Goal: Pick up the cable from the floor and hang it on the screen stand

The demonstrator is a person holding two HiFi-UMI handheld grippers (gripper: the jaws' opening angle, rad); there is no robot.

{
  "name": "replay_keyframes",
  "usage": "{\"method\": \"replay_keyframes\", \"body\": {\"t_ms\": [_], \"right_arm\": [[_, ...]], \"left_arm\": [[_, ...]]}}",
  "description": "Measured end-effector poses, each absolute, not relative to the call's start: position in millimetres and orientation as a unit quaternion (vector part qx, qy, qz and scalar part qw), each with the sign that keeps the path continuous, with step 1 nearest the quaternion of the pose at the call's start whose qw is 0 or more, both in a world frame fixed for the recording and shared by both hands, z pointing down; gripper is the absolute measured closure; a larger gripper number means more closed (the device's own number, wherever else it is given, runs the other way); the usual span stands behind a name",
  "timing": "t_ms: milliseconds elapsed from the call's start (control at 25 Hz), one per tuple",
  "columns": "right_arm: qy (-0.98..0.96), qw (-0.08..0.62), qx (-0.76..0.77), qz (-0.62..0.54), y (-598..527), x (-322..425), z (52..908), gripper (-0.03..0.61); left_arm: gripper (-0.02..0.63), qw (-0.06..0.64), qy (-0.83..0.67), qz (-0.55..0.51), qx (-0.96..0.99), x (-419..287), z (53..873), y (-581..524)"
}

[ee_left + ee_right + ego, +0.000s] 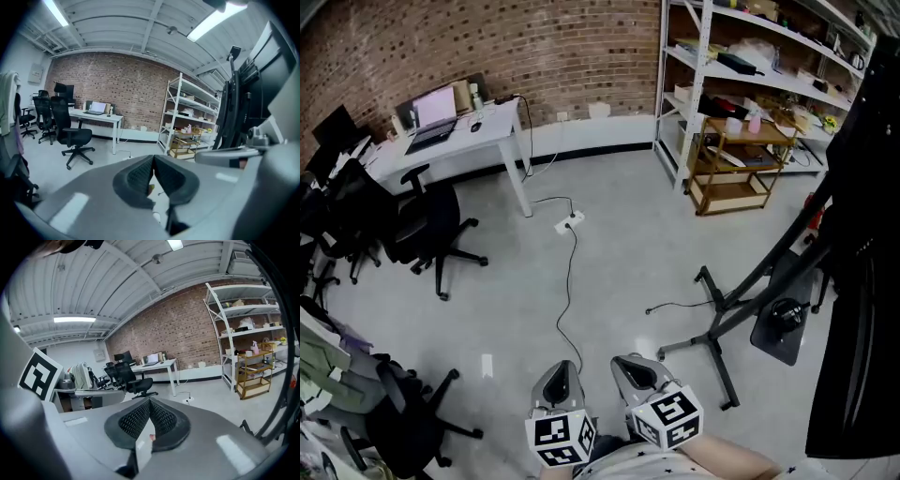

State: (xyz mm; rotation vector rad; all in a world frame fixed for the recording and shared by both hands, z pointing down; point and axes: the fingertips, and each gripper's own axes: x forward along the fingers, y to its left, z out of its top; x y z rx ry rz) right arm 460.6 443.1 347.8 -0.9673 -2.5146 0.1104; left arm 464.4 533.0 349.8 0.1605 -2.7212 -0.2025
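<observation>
A thin black cable [569, 286] runs along the grey floor from a white power strip [569, 223] toward me and ends just ahead of the grippers. A shorter black cable [673, 305] lies beside the base of the black screen stand [719, 323], whose slanted post rises right to a large dark screen [862, 244]. Both grippers sit low at the bottom of the head view, side by side. The left gripper [565, 367] [153, 159] is shut and holds nothing. The right gripper [630, 362] [150, 401] is also shut and holds nothing. Neither touches a cable.
A white desk [469, 141] with a laptop stands at the back left, with black office chairs [431, 225] around it and more chairs at the near left. White shelving [750, 56] and a small wooden cart [736, 164] stand at the back right against the brick wall.
</observation>
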Motion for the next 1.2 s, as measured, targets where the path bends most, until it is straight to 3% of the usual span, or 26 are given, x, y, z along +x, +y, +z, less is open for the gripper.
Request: {"method": "replay_keyframes", "body": {"t_ms": [520,1200], "right_arm": [[-0.945,0.182,-0.271,0.026,339,167,315,0.580],[-0.972,0.205,0.068,0.097,139,-28,325,0.580]], "left_arm": [[0.606,0.180,-0.974,-0.050,0.125,163,320,447],[0.606,0.205,-0.853,0.031,0.479,-98,329,188]]}}
